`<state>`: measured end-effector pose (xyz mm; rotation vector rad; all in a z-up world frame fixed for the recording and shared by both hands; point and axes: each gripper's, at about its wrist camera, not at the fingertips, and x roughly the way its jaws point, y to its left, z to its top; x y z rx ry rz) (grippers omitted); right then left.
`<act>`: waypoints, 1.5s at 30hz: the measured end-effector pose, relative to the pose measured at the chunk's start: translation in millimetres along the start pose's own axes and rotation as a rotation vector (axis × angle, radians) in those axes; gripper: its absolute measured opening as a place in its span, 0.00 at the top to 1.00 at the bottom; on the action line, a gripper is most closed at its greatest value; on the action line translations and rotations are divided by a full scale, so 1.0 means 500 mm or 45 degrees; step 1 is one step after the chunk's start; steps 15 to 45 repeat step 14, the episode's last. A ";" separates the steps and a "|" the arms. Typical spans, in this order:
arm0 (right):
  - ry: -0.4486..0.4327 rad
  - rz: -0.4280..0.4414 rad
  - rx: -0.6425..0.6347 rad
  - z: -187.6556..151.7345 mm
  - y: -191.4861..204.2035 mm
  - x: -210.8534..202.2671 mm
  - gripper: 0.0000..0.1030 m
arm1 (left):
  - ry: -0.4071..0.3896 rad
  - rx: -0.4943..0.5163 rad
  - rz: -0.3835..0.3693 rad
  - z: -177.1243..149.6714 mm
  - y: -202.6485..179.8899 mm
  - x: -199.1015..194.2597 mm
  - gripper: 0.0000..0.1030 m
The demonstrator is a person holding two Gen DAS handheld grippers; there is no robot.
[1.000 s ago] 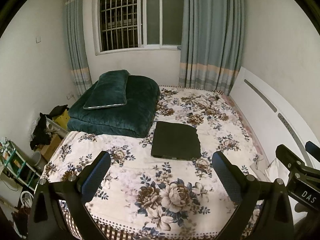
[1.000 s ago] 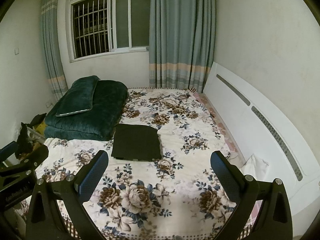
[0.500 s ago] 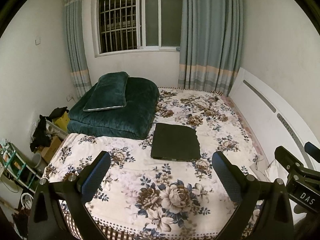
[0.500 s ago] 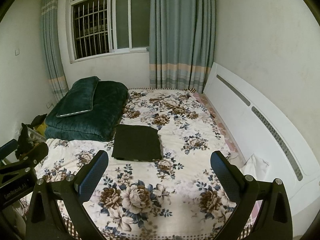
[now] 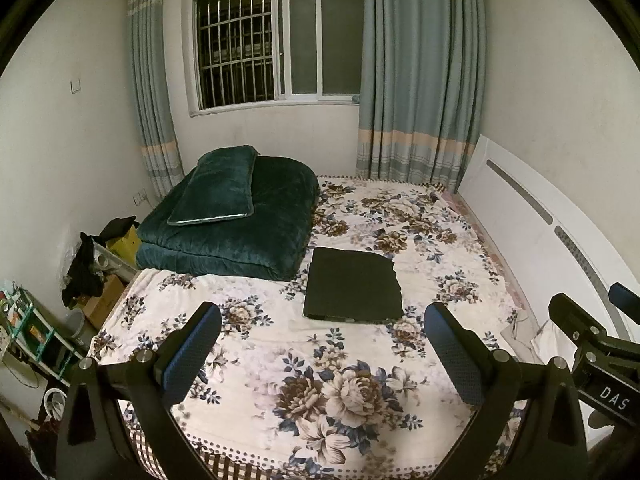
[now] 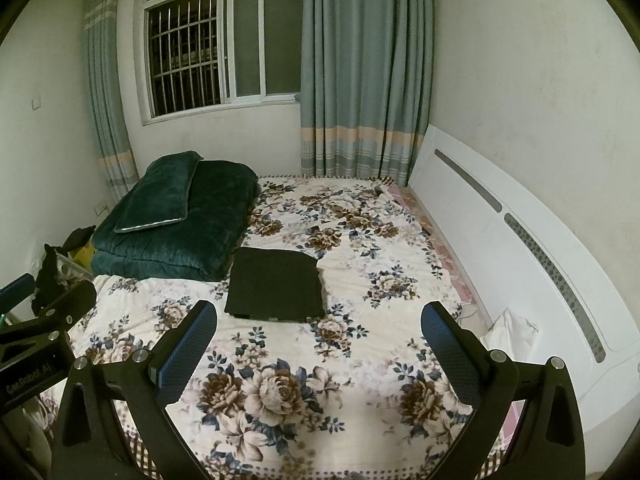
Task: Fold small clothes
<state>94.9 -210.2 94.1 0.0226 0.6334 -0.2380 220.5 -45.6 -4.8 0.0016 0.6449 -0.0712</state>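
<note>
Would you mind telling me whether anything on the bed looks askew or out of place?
Nothing stands out. The dark garment lies flat and neatly folded on the floral bedspread, beside the green quilt with its pillow on top. Both grippers, left and right, are open and empty.

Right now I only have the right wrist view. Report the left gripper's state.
Observer: The left gripper is open and holds nothing. It is short of the folded black garment.
Operator: Describe the floor left of the bed.
Observer: A teal-framed shelf rack stands there.
Operator: Name anything nearer the bed.
Observer: A brown cardboard box sits at the mattress corner.
</note>
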 end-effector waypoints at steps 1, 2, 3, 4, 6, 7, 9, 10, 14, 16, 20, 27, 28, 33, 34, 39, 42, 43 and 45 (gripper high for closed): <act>-0.002 -0.001 0.001 -0.001 0.000 -0.001 0.00 | -0.001 0.000 0.000 0.006 0.001 0.000 0.00; -0.001 -0.001 -0.001 -0.001 -0.001 0.002 0.00 | -0.002 -0.001 0.000 0.006 0.000 0.000 0.00; 0.000 0.000 -0.001 -0.001 -0.001 0.002 0.00 | -0.003 0.000 0.002 0.006 0.000 0.000 0.00; 0.000 0.001 0.001 -0.002 -0.001 0.001 0.00 | -0.004 0.002 0.004 0.011 0.002 0.001 0.00; -0.001 0.000 -0.001 -0.002 -0.002 0.001 0.00 | -0.005 0.001 0.004 0.018 0.004 0.001 0.00; -0.001 0.000 0.001 -0.003 -0.002 0.001 0.00 | -0.006 0.000 0.006 0.021 0.005 0.002 0.00; -0.001 0.001 0.001 -0.001 0.004 0.001 0.00 | -0.006 0.001 0.002 0.017 0.004 0.001 0.00; -0.001 0.001 0.001 0.000 0.006 0.001 0.00 | -0.008 0.001 0.003 0.016 0.003 0.001 0.00; -0.003 -0.004 0.004 -0.004 0.005 -0.002 0.00 | -0.022 -0.001 0.004 0.037 0.011 0.002 0.00; -0.003 -0.004 0.004 -0.004 0.005 -0.002 0.00 | -0.022 -0.001 0.004 0.037 0.011 0.002 0.00; -0.003 -0.004 0.004 -0.004 0.005 -0.002 0.00 | -0.022 -0.001 0.004 0.037 0.011 0.002 0.00; -0.003 -0.004 0.004 -0.004 0.005 -0.002 0.00 | -0.022 -0.001 0.004 0.037 0.011 0.002 0.00; -0.003 -0.004 0.004 -0.004 0.005 -0.002 0.00 | -0.022 -0.001 0.004 0.037 0.011 0.002 0.00; -0.003 -0.004 0.004 -0.004 0.005 -0.002 0.00 | -0.022 -0.001 0.004 0.037 0.011 0.002 0.00; -0.003 -0.004 0.004 -0.004 0.005 -0.002 0.00 | -0.022 -0.001 0.004 0.037 0.011 0.002 0.00; -0.003 -0.004 0.004 -0.004 0.005 -0.002 0.00 | -0.022 -0.001 0.004 0.037 0.011 0.002 0.00; -0.003 -0.004 0.004 -0.004 0.005 -0.002 0.00 | -0.022 -0.001 0.004 0.037 0.011 0.002 0.00; -0.003 -0.004 0.004 -0.004 0.005 -0.002 0.00 | -0.022 -0.001 0.004 0.037 0.011 0.002 0.00; -0.003 -0.004 0.004 -0.004 0.005 -0.002 0.00 | -0.022 -0.001 0.004 0.037 0.011 0.002 0.00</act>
